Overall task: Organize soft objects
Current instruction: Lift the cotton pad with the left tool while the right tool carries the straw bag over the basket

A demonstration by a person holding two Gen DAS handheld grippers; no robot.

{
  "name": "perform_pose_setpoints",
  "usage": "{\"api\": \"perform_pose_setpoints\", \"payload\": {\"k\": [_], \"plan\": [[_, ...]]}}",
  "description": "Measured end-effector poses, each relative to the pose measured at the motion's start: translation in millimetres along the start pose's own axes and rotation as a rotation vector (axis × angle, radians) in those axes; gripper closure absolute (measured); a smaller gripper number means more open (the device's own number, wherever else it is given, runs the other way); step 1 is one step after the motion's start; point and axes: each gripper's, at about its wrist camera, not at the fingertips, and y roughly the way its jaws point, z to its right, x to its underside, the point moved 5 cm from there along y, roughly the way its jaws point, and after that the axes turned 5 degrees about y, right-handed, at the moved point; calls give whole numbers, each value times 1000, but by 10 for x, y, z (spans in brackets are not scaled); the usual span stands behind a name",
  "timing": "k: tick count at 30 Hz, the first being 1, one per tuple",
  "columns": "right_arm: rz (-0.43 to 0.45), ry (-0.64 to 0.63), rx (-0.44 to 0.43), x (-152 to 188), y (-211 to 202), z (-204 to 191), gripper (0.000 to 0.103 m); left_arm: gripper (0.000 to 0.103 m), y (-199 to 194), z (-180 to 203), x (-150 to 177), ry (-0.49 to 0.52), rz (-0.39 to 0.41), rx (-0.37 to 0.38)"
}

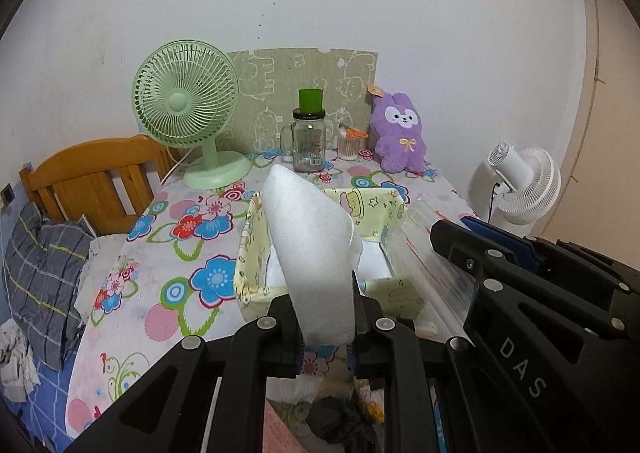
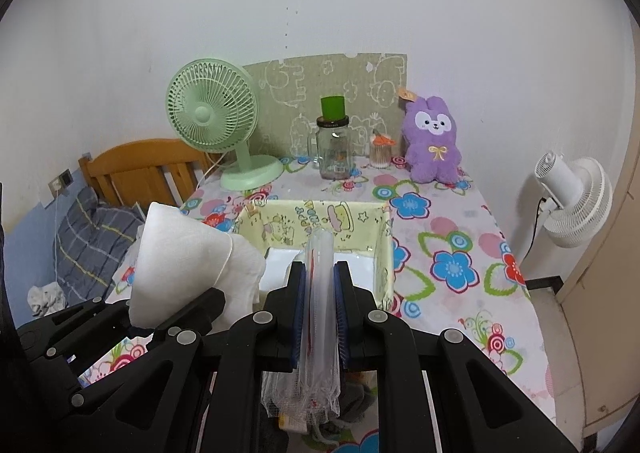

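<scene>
My left gripper (image 1: pixel 324 313) is shut on a folded white cloth (image 1: pixel 312 237), which sticks up and away over the near wall of a yellow fabric box (image 1: pixel 250 253). The box stands open on the flowered tablecloth, with a white layer on its floor. In the right wrist view my right gripper (image 2: pixel 320 277) is shut on a clear crinkled plastic bag (image 2: pixel 319 249), held edge-on above the box (image 2: pixel 316 213). The bag's lower end hangs below the fingers. The left gripper (image 2: pixel 176 313) with the cloth (image 2: pixel 188 257) is beside it on the left. A purple plush rabbit (image 2: pixel 434 145) sits at the table's back right.
Along the back of the table stand a green desk fan (image 1: pixel 188 113), a glass jar (image 1: pixel 308 145) with a green cup on it, a small swab jar (image 1: pixel 348 143) and a cardboard panel. A wooden headboard (image 1: pixel 92 181) and plaid pillow lie left; a white fan (image 2: pixel 572 197) stands right.
</scene>
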Motion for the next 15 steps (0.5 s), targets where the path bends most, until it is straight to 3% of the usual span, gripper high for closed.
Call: {"api": "perform_pose_setpoints", "payload": {"k": [15], "plan": [[24, 18, 7, -254, 348, 121, 86, 89, 350, -48, -236, -6, 3, -5]]}}
